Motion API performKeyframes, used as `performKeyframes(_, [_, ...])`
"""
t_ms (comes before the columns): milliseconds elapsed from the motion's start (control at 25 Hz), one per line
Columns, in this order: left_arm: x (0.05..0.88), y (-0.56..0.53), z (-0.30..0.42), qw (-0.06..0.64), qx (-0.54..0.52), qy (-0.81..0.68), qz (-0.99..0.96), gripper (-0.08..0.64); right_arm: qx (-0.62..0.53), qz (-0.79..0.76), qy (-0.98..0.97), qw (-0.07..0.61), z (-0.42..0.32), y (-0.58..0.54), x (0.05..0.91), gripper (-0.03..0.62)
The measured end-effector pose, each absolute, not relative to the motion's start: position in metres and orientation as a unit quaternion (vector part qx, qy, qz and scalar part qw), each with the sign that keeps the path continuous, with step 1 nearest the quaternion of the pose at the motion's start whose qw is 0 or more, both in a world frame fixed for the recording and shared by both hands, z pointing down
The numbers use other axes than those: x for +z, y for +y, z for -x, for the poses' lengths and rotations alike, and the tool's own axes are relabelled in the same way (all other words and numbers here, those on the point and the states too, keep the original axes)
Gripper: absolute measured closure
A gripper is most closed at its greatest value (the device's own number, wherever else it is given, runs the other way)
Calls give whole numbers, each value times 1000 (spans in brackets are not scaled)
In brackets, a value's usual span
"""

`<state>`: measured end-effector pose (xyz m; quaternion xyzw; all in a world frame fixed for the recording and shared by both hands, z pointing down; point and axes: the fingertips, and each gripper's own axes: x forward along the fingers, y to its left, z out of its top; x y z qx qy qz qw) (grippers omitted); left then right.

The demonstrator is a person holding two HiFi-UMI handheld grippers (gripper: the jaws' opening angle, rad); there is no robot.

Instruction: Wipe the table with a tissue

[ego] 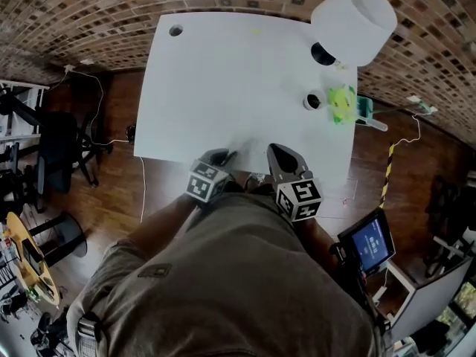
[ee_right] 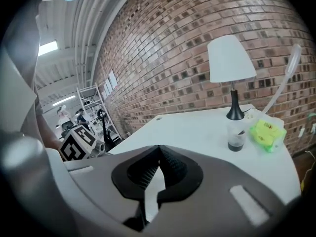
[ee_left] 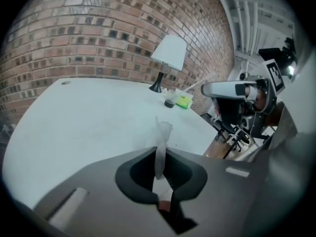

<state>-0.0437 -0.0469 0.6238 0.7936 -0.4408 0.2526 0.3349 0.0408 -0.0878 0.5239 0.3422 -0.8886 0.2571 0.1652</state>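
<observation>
A thin white tissue [ee_left: 163, 133] sticks up, crumpled, from between the pads of my left gripper [ee_left: 160, 151], which is shut on it. In the head view the left gripper [ego: 225, 157] hangs over the near edge of the white table [ego: 223, 80]. To its right, my right gripper [ego: 278, 153] is at the same edge. Its jaws [ee_right: 159, 148] meet at the tips with nothing between them. Both grippers point toward the far brick wall.
A white-shaded lamp [ego: 355, 22] on a black base stands at the table's far right. Next to it are a small clear cup [ego: 313, 100] with dark liquid and a yellow-green packet [ego: 341, 103]. A cable hole [ego: 175, 30] is at the far left corner. Chairs and a stand surround the table.
</observation>
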Motion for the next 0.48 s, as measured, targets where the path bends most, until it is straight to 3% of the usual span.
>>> performKeyframes(480, [578,2,48,300,171,-430,-835,549,253,-420,-859,145,-46,-24,507,581])
